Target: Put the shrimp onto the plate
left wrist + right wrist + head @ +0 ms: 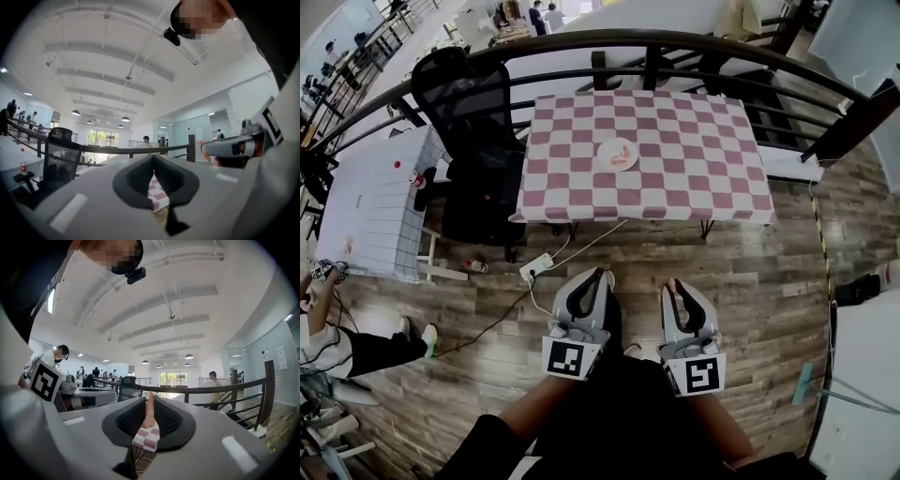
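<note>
A white plate sits mid-table on the pink-and-white checked cloth, with an orange shrimp lying on it. Both grippers hang low over the wooden floor, close to my body and well short of the table. My right gripper is shut on a thin pink-orange shrimp that sticks up between its jaws. My left gripper is shut with nothing in it. In the left gripper view the right gripper shows from the side, with orange at its tip.
A black office chair stands at the table's left end, beside a white table. A dark curved railing runs behind. A power strip with cables lies on the floor before the table. A person's arm and leg show at far left.
</note>
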### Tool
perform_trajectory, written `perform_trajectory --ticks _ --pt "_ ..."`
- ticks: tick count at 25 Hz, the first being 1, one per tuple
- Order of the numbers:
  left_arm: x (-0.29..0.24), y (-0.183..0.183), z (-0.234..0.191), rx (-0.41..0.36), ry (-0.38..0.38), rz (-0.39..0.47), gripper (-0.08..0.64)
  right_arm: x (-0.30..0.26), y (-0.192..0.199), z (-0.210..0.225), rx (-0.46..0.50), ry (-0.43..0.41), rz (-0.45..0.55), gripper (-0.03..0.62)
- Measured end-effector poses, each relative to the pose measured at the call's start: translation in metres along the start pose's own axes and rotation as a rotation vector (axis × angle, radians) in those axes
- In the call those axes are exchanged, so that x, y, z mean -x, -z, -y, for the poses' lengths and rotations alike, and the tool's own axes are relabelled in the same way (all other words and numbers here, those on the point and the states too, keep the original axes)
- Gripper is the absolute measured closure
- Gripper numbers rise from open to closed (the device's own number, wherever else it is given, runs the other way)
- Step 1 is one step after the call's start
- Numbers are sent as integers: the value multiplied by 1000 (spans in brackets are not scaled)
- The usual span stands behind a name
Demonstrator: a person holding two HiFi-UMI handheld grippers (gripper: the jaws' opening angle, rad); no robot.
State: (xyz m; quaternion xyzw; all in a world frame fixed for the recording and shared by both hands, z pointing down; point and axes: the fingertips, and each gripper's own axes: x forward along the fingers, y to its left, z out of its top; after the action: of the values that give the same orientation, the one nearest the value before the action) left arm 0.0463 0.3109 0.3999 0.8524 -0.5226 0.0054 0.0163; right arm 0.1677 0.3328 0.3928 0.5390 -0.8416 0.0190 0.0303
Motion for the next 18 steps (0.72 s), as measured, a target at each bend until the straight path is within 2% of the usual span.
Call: perform_trajectory --ticks 7,18 --pt "-79 -5 -38 18 38 8 551 -88 -5 27 6 6 -26 540" --pt "-157 -18 -114 53 55 12 551 -210 -24 40 8 -11 -34 540"
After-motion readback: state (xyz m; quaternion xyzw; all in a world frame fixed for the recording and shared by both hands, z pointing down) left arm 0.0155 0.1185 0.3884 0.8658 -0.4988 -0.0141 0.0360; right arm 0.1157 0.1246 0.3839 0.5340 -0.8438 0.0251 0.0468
